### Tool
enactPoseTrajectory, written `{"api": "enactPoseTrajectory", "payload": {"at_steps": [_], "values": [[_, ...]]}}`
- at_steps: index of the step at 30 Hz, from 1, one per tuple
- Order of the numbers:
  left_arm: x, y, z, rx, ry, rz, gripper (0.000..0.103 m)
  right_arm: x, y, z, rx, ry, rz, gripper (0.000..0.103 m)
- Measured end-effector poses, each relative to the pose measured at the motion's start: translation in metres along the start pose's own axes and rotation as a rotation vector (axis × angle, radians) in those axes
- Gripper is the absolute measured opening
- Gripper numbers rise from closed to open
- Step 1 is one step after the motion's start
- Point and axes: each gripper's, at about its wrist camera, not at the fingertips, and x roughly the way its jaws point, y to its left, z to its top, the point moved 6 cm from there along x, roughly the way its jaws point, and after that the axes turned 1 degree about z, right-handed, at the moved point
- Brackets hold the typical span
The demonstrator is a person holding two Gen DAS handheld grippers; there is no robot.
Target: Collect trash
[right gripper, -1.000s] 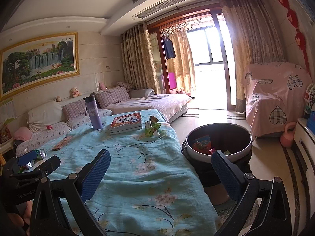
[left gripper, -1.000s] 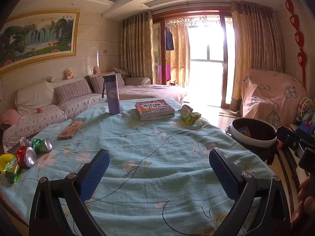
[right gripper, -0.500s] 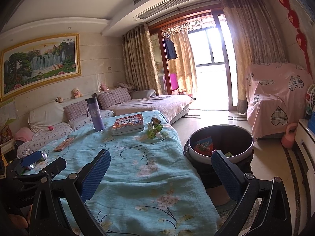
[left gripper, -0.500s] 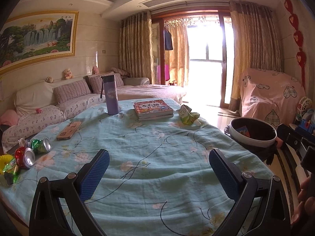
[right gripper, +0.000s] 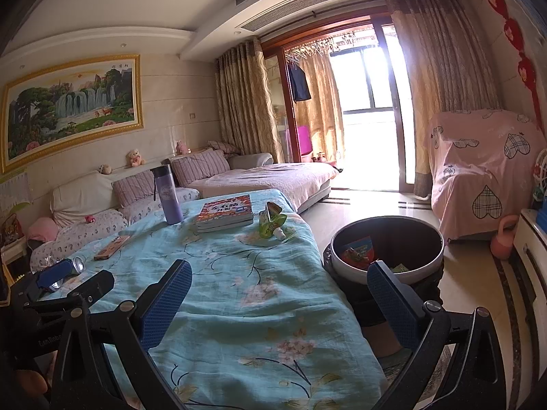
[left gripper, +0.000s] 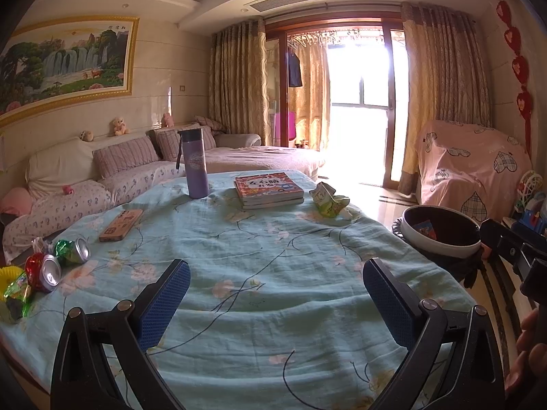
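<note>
Both grippers hover over a table draped in a light blue floral cloth [left gripper: 273,246], and each has its blue-padded jaws spread wide with nothing between them: the left gripper [left gripper: 276,302] over the middle of the cloth, the right gripper [right gripper: 278,302] at the table's right edge. Trash lies in two spots: a crumpled green-and-white wrapper [left gripper: 329,200] at the far right, just beside a stack of books [left gripper: 268,189], and at the left edge a crushed green can [left gripper: 72,250], a crushed red can [left gripper: 43,271] and some foil wrappers [left gripper: 14,290]. A round waste bin [right gripper: 388,249] stands on the floor right of the table, with a few wrappers inside. A purple bottle [left gripper: 194,167] stands upright near the books, and a flat wooden block [left gripper: 121,224] lies left of them.
</note>
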Motion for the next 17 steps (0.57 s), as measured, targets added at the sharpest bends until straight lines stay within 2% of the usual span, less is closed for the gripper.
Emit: {"api": "enactPoseTrajectory", "payload": {"at_steps": [17], "values": [[0.010,0.007,0.000,-0.028,0.033,-0.024,0.102,0.017,0.007,-0.002,-0.002,0.053,0.004,0.103]]}}
